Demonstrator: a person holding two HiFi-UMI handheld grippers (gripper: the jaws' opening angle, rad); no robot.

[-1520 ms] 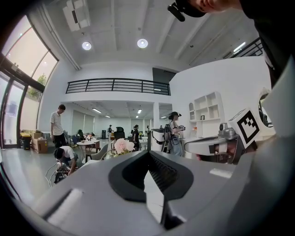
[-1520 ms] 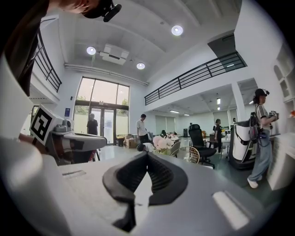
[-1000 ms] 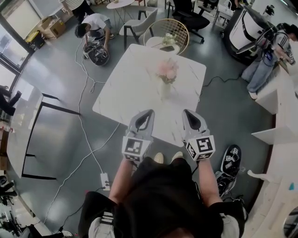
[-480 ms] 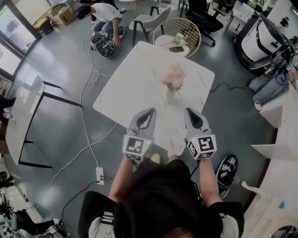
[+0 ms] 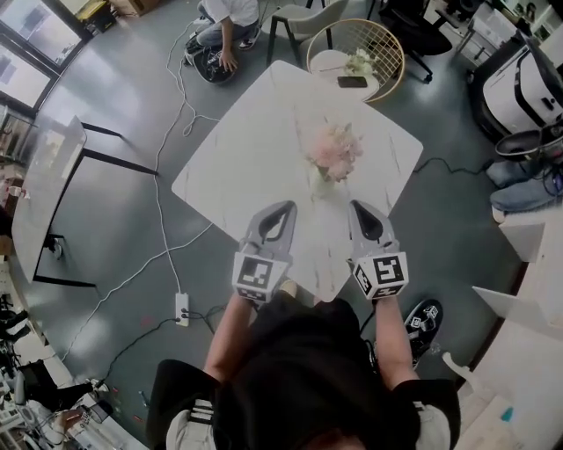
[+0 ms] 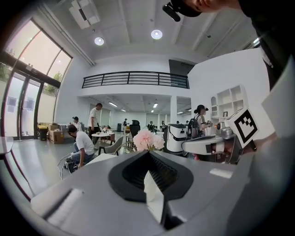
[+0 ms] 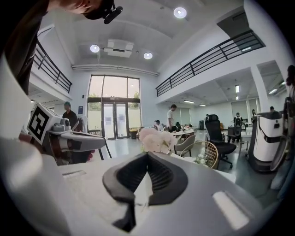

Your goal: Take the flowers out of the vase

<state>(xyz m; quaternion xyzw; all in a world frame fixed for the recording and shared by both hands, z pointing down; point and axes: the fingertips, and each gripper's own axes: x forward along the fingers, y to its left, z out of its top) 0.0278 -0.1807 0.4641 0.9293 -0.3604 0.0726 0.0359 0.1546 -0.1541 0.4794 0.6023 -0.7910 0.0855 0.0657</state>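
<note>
A bunch of pale pink flowers (image 5: 333,149) stands in a clear glass vase (image 5: 323,183) on the white marble table (image 5: 255,149). Both grippers hang over the table's near edge, short of the vase. The left gripper (image 5: 283,209) sits to the vase's lower left and the right gripper (image 5: 358,207) to its lower right; each has its jaws closed tip to tip with nothing between them. The flowers (image 6: 148,139) rise just beyond the left gripper (image 6: 147,152) in the left gripper view. They (image 7: 156,140) also show past the right gripper (image 7: 147,155) in the right gripper view.
A gold wire chair (image 5: 356,58) holding a phone and small flowers stands behind the table. A person (image 5: 230,16) crouches at the top by cables. A power strip (image 5: 182,308) and cords lie on the floor at left, a glass table (image 5: 48,198) stands far left, and white counters (image 5: 528,290) line the right.
Both grippers have come forward over the table's near edge, closer to the vase. The table and flowers sit nearer in the head view. The jaws stay closed.
</note>
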